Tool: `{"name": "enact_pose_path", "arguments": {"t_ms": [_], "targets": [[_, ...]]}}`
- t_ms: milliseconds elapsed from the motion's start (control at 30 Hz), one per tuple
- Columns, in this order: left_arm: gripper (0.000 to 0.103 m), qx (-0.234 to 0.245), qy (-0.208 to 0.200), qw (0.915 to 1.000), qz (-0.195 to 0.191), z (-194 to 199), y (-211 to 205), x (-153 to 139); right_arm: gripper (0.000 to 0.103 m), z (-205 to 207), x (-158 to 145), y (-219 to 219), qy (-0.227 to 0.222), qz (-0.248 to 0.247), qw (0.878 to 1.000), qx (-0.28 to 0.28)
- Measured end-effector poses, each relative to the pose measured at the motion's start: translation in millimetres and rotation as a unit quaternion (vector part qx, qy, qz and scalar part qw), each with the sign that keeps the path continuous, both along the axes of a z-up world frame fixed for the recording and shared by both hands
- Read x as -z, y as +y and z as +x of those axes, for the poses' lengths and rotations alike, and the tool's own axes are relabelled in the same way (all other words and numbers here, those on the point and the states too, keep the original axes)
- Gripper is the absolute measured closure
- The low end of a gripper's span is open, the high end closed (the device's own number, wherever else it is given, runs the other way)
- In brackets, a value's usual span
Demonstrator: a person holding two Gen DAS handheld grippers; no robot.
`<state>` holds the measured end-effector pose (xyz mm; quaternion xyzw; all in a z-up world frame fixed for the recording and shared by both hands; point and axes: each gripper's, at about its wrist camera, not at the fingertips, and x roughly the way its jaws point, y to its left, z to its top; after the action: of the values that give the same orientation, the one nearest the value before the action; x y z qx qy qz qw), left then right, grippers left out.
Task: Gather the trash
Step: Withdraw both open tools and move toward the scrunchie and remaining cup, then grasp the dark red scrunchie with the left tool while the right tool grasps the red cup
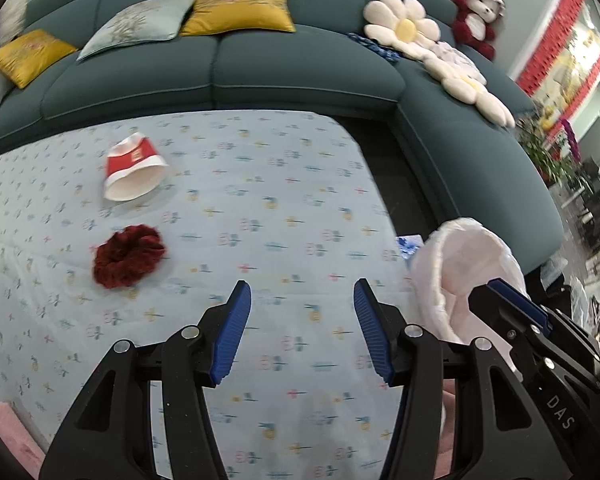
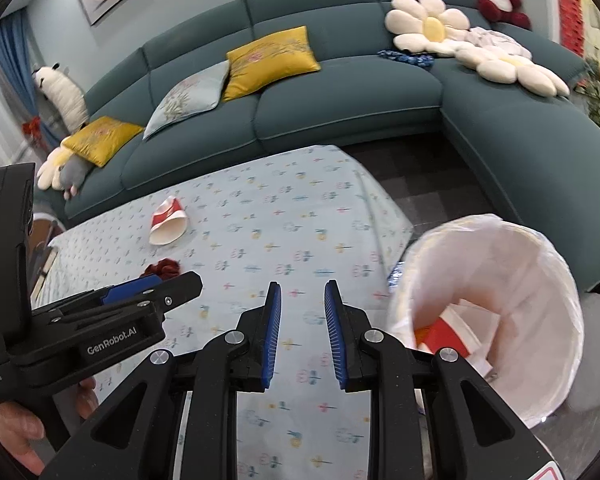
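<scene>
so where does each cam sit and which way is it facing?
Left wrist: on the left gripper, angled down over the table toward the sofa; right gripper at its right edge.
Right wrist: on the right gripper, same heading; left gripper and hand at left.
Shared: paper cup, scrunchie, lined bin.

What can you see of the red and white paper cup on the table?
The paper cup lies on its side on the floral tablecloth, open mouth toward the cameras, its base toward the sofa. It looks like thin paper: red wall, white bands, plain white inside, somewhat squashed. Nothing but the cloth touches it; the dark red scrunchie lies apart, nearer.
</scene>
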<state>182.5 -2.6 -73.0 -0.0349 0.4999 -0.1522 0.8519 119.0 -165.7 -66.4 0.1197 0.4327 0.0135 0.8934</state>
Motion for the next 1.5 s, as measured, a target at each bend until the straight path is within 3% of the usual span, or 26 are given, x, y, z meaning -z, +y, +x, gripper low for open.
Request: {"name": "enact_pose_path", "arguments": {"t_ms": [533, 633, 800, 1267, 1433, 1500], "targets": [[0.052, -0.07, 0.028, 0.9972, 0.002, 19, 84, 28, 0.08, 35, 21, 84, 0.025, -0.007, 0.997, -0.066], [0.046, -0.083, 0.033, 0.996, 0.005, 24, 98, 36, 0.08, 43, 25, 95, 0.03, -0.007, 0.997, -0.075], [0.04, -0.107, 0.047, 0.9931, 0.012, 37, 121, 53, 0.08, 57, 35, 115, 0.039, -0.007, 0.995, -0.091], [0.04, -0.152, 0.1, 0.9832, -0.003, 84, 162, 102, 0.08, 105, 59, 156, 0.056, -0.009, 0.992, -0.115], [0.052, -0.166, 0.108, 0.9802, -0.015, 93, 173, 113, 0.08, 122, 66, 171, 0.059, -0.01, 0.99, -0.124], [0.067, -0.156, 0.1, 0.9826, -0.007, 94, 172, 113, 0.08, 128, 70, 178, 0.061, -0.01, 0.99, -0.129]]}}
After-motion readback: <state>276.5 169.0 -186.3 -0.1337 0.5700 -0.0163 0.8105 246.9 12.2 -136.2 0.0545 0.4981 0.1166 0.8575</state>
